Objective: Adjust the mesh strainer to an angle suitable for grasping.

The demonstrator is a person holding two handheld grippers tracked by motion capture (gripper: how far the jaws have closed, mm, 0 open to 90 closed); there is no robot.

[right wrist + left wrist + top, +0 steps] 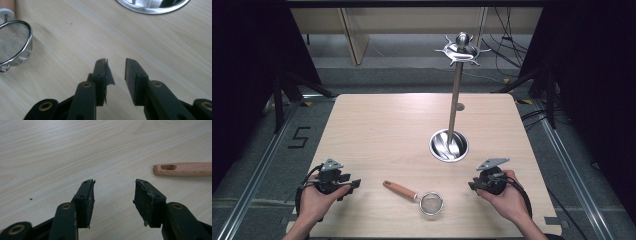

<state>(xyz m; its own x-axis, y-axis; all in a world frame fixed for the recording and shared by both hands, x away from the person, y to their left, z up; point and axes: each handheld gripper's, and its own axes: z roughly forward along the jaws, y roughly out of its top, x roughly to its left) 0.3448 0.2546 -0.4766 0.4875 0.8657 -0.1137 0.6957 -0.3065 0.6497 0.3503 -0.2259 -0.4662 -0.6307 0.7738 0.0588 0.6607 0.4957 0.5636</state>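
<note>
At the near edge of the pale wooden table [377, 125], 2 hand-held grippers rested with nothing in them, a strainer between.

The left black two-jaw gripper [353, 184] lay low, jaws spread wide and released; the right black two-jaw gripper [472, 185] had its jaws parted by a narrower gap, also grasping nothing. The small wire-mesh strainer with the tan wooden handle [418, 197] lay flat between them, handle toward the left gripper, bowl toward the right, touching neither. Behind it stood the steel utensil stand with a round dished base and hooked crown [455, 85], hooks bare. Judgement: strainer likely placed central for either hand's reach; hanging hole in handle suggested the hooks as destination.
</note>
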